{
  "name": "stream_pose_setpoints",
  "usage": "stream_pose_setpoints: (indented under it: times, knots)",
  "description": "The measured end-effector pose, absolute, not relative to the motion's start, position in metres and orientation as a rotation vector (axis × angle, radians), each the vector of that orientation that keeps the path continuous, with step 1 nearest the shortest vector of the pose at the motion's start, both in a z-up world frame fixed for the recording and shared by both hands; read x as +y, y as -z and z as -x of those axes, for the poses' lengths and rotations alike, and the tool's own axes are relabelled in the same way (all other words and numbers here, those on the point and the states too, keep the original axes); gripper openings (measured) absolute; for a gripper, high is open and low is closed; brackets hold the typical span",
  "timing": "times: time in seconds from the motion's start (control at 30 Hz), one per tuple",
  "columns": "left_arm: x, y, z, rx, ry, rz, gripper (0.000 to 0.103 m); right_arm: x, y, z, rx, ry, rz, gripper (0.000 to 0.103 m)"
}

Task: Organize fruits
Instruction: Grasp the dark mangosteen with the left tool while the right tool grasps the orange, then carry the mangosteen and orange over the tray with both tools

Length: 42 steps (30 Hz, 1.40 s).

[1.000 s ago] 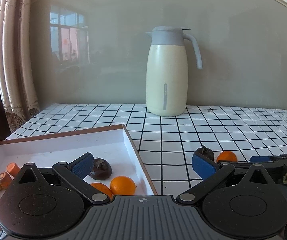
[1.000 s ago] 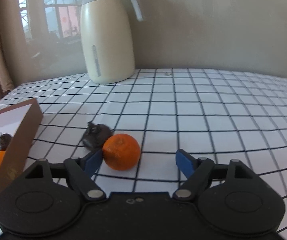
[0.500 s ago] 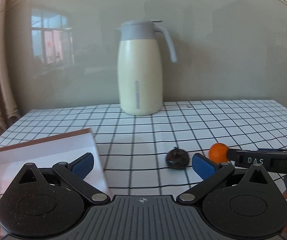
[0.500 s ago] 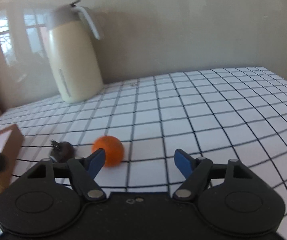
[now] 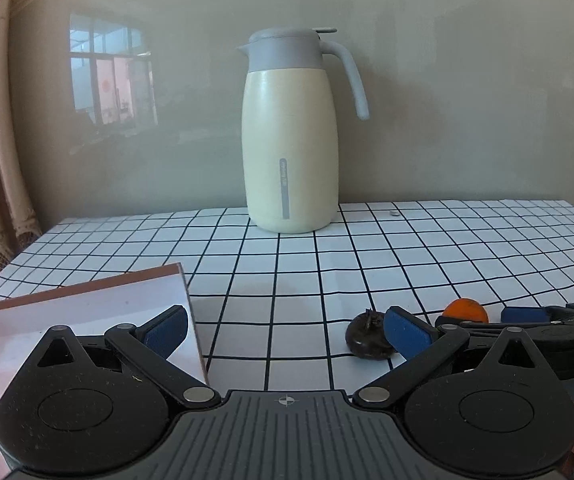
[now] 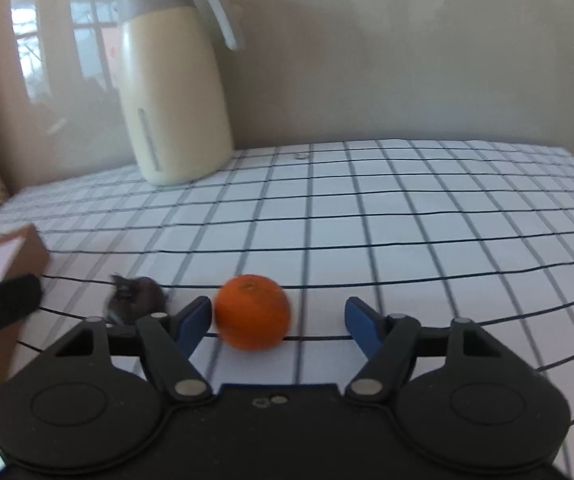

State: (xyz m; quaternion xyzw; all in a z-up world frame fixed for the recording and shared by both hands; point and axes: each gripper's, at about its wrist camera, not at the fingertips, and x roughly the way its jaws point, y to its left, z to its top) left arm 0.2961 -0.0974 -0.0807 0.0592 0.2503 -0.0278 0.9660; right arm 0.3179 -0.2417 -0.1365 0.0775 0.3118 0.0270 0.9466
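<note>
The orange [image 6: 251, 312] lies between the open right gripper [image 6: 278, 320] pads, which have been closing, probably touching the left pad; the left gripper [image 5: 285, 330] is open, empty.

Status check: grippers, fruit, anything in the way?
Right gripper open, jaws just been closing, orange between them, ungripped. Left gripper open, empty. Dark fruit beside the orange, close to the right gripper's left finger.

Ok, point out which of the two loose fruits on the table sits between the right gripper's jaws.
The orange. It lies between the open jaws of the right gripper, which have just been closing. The dark fruit sits outside them, toward the box.
</note>
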Motion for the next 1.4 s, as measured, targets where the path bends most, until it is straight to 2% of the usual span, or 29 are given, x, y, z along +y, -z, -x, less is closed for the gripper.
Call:
stream_pose_setpoints:
  times: [0.43,0.53,0.73,0.8,0.83,0.97,1.27,1.3,1.37,1.4]
  knots:
    - [-0.139,0.1,-0.319,0.555,0.111,-0.105,0.103,-0.278,0.136,-0.313,0.62,-0.015,-0.188,0.065]
    - [-0.143,0.106,-0.326,0.575,0.106,-0.099,0.103,-0.277,0.137,-0.315,0.63,-0.036,-0.195,0.06]
    - [-0.144,0.117,-0.336,0.597,0.087,-0.091,0.102,-0.276,0.137,-0.32,0.637,-0.044,-0.194,0.055]
    - [-0.145,0.121,-0.339,0.609,0.099,-0.105,0.083,-0.275,0.137,-0.322,0.639,-0.041,-0.187,0.054]
    - [-0.146,0.124,-0.34,0.624,0.109,-0.107,0.08,-0.274,0.137,-0.322,0.64,-0.041,-0.182,0.054]
    - [-0.149,0.13,-0.345,0.646,0.133,-0.106,0.071,-0.271,0.138,-0.325,0.641,-0.043,-0.175,0.052]
    - [-0.158,0.131,-0.34,0.638,0.173,-0.124,0.043,-0.267,0.139,-0.326,0.641,-0.036,-0.138,0.051]
    - [-0.16,0.13,-0.339,0.637,0.172,-0.128,0.043,-0.266,0.139,-0.326,0.641,-0.035,-0.134,0.051]
    - [-0.16,0.13,-0.337,0.637,0.172,-0.128,0.043,-0.267,0.139,-0.326,0.638,-0.043,-0.141,0.044]
    - [-0.16,0.13,-0.337,0.637,0.172,-0.127,0.043,-0.267,0.139,-0.326,0.637,-0.042,-0.141,0.036]
